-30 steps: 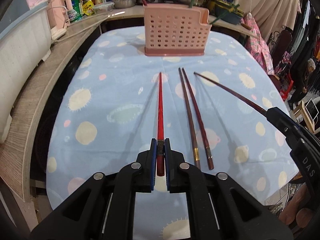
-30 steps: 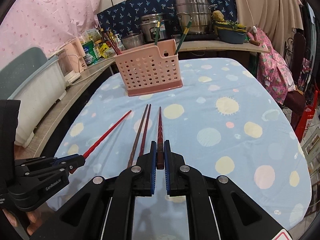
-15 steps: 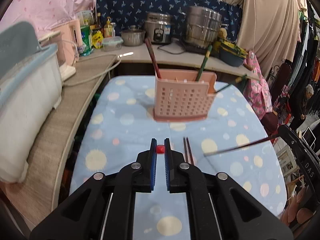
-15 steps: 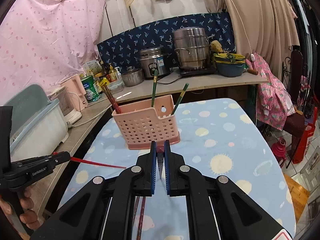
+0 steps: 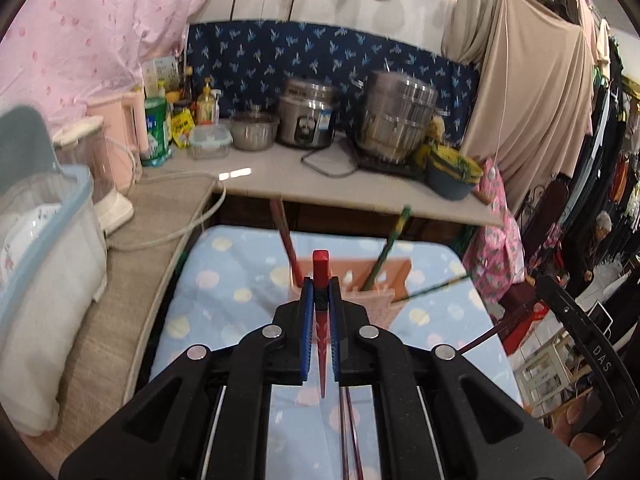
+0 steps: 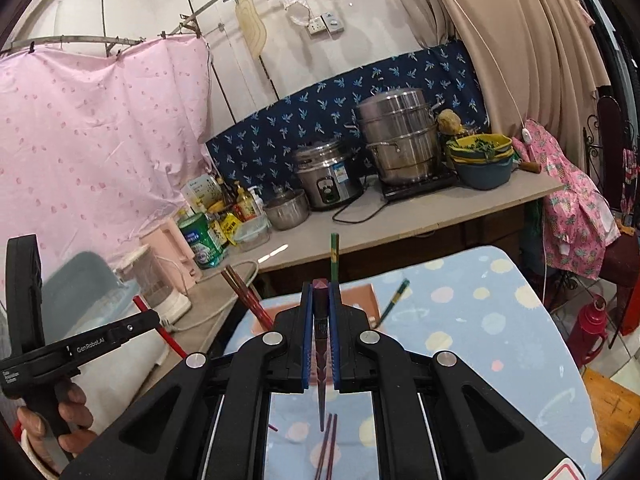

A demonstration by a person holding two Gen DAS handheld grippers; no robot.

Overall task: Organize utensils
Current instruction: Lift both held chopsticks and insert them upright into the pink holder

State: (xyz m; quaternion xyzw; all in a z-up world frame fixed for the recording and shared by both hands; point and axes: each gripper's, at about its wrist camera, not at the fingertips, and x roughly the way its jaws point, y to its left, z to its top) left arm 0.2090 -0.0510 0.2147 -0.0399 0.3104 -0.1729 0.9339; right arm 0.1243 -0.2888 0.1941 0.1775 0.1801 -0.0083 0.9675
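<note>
Now the red chopstick [image 5: 321,312] sits pinched between the blue pads of the left gripper [image 5: 320,300], standing nearly upright with its thick square end above the fingertips and its thin tip hanging down over the table [image 5: 224,280]. Likewise, the right gripper [image 6: 321,304] is pressed together on a dark maroon chopstick [image 6: 321,344], held the same way, butt up and point down. Two more dark chopsticks [image 6: 329,444] lie side by side on the spotted blue cloth below that point. Just beyond both grippers stands the pink perforated utensil basket [image 5: 384,276], mostly hidden behind the fingers; reddish-brown chopsticks [image 6: 246,300] lean out of its left end and green ones [image 6: 334,256] rise from its middle and right, though which compartment each sits in is hard to make out. A hand [image 6: 60,420] grips the left tool's handle at the lower left of the right wrist view. Behind the table, a counter [image 5: 304,176] carries a rice cooker [image 6: 328,180], a stacked steel steamer [image 6: 400,136] and bottles
</note>
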